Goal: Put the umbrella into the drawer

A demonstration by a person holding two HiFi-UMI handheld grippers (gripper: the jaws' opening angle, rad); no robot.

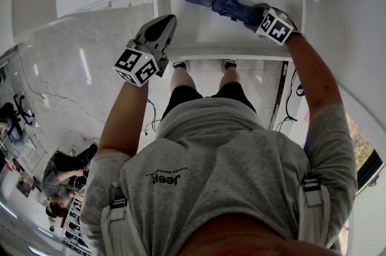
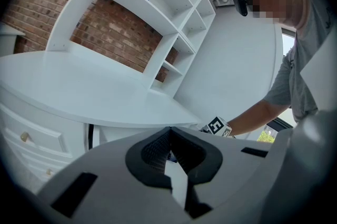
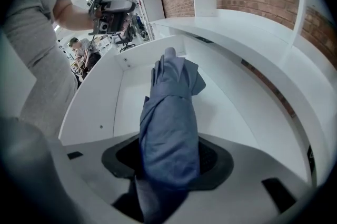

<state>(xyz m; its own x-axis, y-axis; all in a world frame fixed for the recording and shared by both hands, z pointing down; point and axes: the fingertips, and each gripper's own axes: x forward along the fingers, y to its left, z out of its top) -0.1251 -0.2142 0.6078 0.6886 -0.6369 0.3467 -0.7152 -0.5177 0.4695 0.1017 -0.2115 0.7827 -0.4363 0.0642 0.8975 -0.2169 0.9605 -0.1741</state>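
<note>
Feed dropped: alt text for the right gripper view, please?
The right tongs grip a folded blue umbrella pointing into the open white drawer. The left tongs hang beyond its far corner.

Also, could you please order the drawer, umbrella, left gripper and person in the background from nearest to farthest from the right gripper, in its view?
1. umbrella, clamped in its jaws.
2. drawer, just below.
3. left gripper, upper left.
4. person in the background, far left.
</note>
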